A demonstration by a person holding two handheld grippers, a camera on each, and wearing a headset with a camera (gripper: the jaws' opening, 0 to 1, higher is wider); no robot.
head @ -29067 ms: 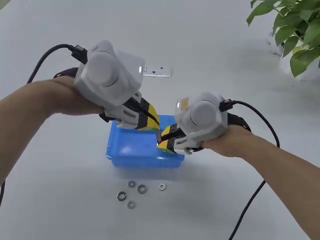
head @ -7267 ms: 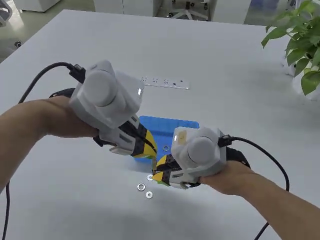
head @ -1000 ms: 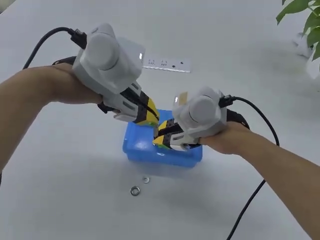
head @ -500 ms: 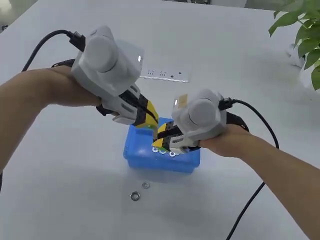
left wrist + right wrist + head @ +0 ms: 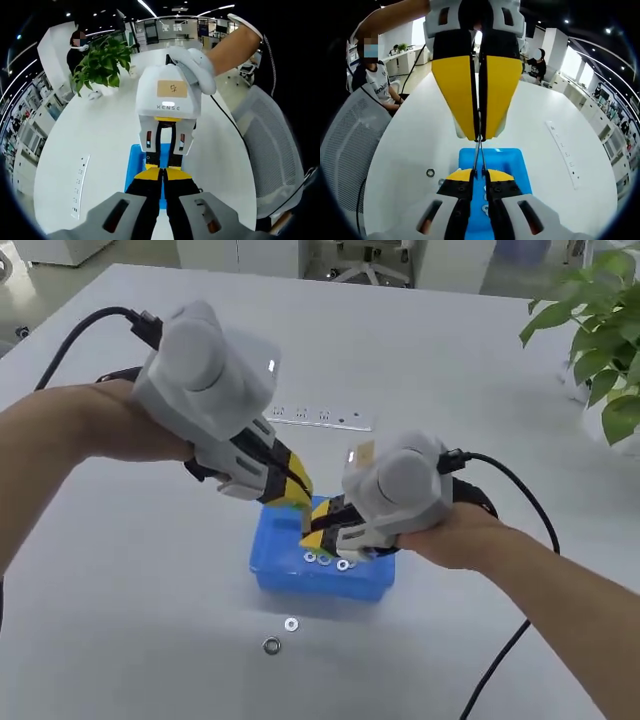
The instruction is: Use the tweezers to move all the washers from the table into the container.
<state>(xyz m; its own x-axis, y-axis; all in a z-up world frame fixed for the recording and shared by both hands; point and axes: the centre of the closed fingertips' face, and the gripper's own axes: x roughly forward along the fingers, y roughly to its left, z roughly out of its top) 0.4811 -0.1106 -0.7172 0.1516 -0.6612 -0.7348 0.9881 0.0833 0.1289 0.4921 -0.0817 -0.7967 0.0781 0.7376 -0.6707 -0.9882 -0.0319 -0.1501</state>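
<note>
Lowest in the head view, two washers (image 5: 281, 634) lie on the white table (image 5: 120, 630), close together and just below the blue container (image 5: 290, 575). The container sits at the frame's centre, and three washers (image 5: 326, 560) rest in a row inside it along its near wall. Above the container's open top the two grippers meet nose to nose. The right gripper (image 5: 318, 532) comes in from the right, held in the right hand (image 5: 455, 535), with a black cable (image 5: 520, 502) trailing toward the lower right. The left gripper (image 5: 288, 492) slants down from the upper left in the left hand (image 5: 120, 435). In the right gripper view the thin metal tweezers (image 5: 478, 152) run from between the left gripper's big yellow jaws at the top of the frame down to the right gripper (image 5: 480, 175). That gripper's own yellow-tipped jaws are pressed in on the tweezers' lower end, over the blue container (image 5: 512, 170). One washer (image 5: 430, 173) lies on the table left of the container in this view. In the left gripper view the left gripper (image 5: 162, 173) has its jaws drawn together with no gap between the yellow tips. Whether metal lies between them cannot be made out there. Farther up the head view a white power strip (image 5: 318, 417) lies flat on the table, and a potted plant (image 5: 595, 335) fills the upper right corner.
</note>
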